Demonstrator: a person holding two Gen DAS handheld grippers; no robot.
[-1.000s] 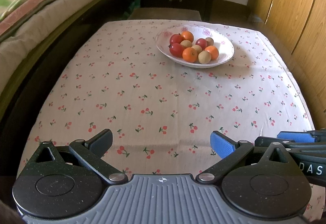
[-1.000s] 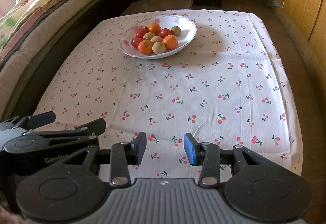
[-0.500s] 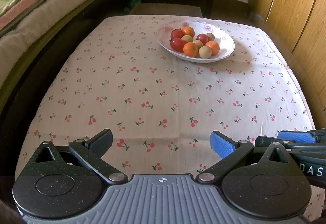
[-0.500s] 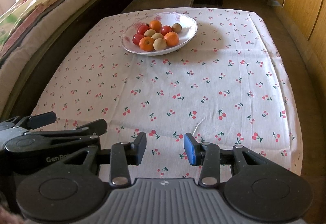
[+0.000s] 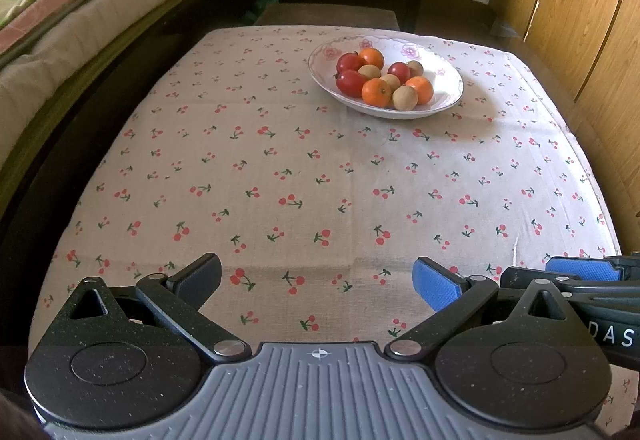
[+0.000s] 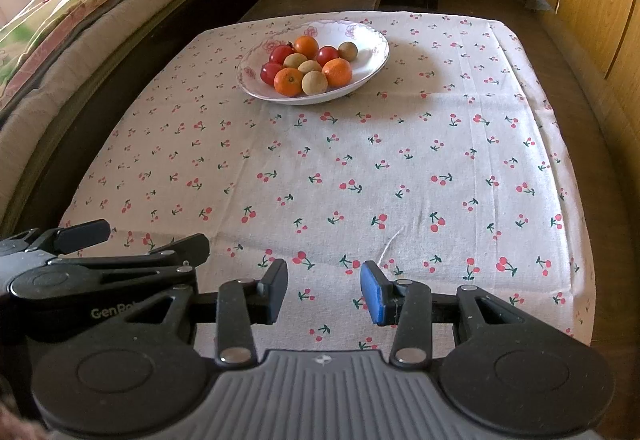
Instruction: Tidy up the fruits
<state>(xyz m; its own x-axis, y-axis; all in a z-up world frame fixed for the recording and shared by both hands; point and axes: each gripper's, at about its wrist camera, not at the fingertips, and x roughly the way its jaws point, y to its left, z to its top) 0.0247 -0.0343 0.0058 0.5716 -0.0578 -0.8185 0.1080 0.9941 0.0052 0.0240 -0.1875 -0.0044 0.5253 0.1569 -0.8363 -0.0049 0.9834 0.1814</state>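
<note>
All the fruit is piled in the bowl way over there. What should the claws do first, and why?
Probably move one claw forward toward the bowl. Both the left claw and the right claw hang open and empty over the near edge of the cherry tablecloth, far from the fruit. The near orange at the pile's front looks like the easiest first pick.

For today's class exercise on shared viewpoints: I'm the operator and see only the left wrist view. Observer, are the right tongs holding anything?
Observer: No. The right tongs stand partly open above the white cherry-print tablecloth, with nothing between the black pad and the blue pad.
Operator: Is there any marking on the side of the left tongs?
Observer: Yes. The left tongs carry pale lettering on the side that begins "GenRo". The rest is hidden behind the right tongs' frame.
</note>
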